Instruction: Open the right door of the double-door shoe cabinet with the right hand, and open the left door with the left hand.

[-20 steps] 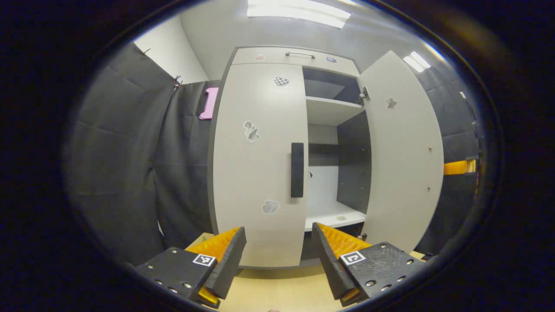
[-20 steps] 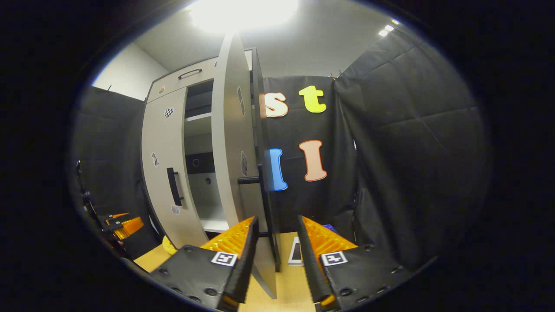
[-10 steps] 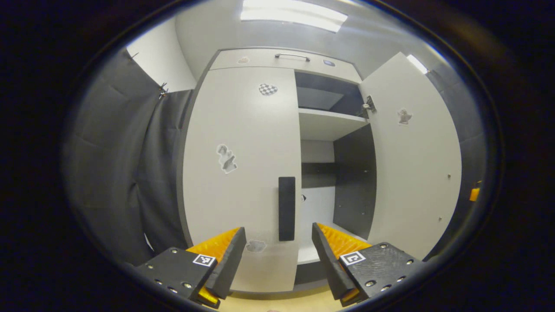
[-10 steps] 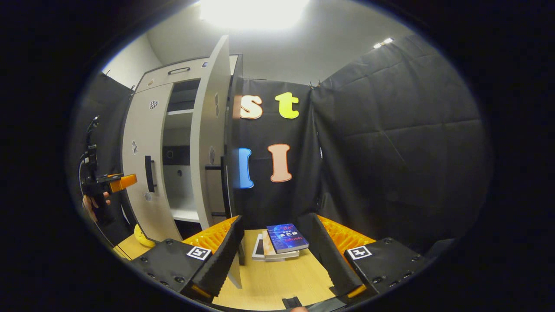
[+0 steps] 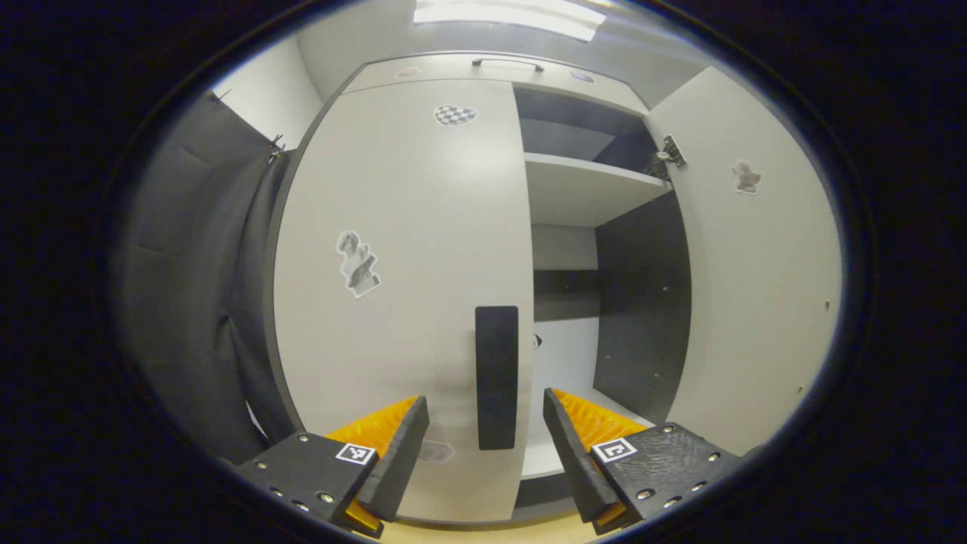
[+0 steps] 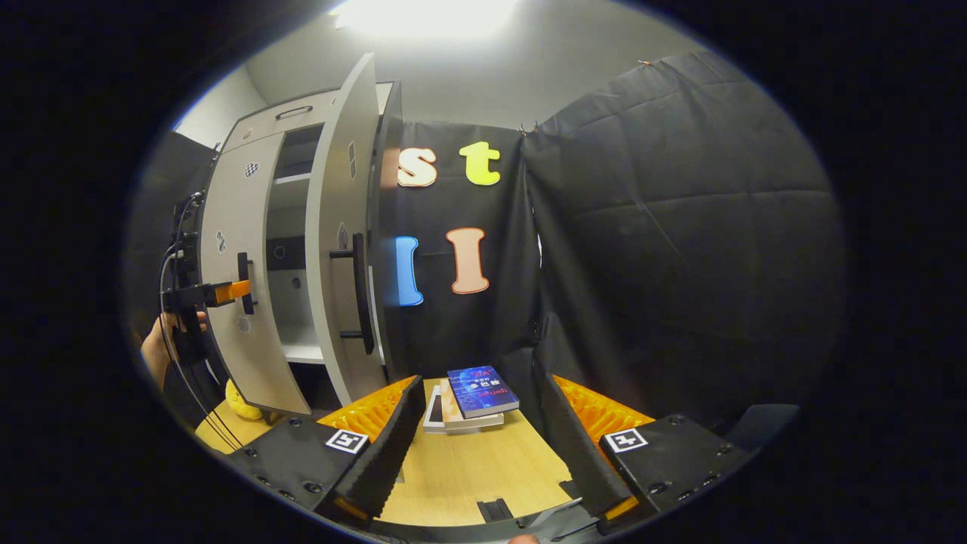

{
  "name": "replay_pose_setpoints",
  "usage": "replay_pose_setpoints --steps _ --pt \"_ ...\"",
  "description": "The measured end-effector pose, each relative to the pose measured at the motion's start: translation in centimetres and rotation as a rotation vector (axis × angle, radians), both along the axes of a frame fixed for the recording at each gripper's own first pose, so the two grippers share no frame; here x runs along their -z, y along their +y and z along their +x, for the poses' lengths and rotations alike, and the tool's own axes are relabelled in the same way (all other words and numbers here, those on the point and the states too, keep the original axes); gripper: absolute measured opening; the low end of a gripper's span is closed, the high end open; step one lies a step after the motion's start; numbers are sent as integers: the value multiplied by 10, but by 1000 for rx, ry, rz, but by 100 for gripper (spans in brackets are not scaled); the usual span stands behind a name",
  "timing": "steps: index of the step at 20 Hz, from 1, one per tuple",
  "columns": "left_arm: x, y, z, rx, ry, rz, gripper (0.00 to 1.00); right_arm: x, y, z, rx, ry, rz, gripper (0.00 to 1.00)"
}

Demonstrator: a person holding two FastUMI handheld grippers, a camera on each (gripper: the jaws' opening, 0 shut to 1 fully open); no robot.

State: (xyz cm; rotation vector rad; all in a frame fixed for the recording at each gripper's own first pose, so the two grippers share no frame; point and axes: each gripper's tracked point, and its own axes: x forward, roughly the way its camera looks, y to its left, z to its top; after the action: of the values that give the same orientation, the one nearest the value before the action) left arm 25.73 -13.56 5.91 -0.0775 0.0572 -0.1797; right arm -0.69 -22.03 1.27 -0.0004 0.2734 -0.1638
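The left gripper (image 5: 486, 442), fingers spread and holding nothing, faces the upright handle (image 5: 496, 376) at the closed left door's (image 5: 408, 287) right edge, straight ahead between them.

Overhead ceiling-light glare, fisheye-warped edges

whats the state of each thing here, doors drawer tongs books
right door: swung wide open
left door: shut, handle not gripped
top drawer: shut
left tongs: open, at the handle
right tongs: open, holding nothing
books: stacked flat on the table
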Motion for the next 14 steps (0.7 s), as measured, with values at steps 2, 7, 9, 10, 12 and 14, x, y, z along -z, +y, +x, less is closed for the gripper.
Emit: replay_pose_setpoints --steps 2,7,9,10,12,14 --pt "3 2 10 -18 10 -2 87 1 -3 0 3 2 -3 98" --pt "5 6 23 -30 19 5 89 0 0 6 -6 -12 -3 98" --pt "9 1 28 -14 29 -7 84 1 0 8 -3 -10 -3 98" --pt "15 1 32 -12 47 0 78 2 0 10 -4 -9 -1 95" --pt "16 0 34 -19 52 15 79 4 1 11 -5 -9 -3 98" --pt "14 -8 34 1 36 24 68 7 0 11 -4 -3 -9 98"
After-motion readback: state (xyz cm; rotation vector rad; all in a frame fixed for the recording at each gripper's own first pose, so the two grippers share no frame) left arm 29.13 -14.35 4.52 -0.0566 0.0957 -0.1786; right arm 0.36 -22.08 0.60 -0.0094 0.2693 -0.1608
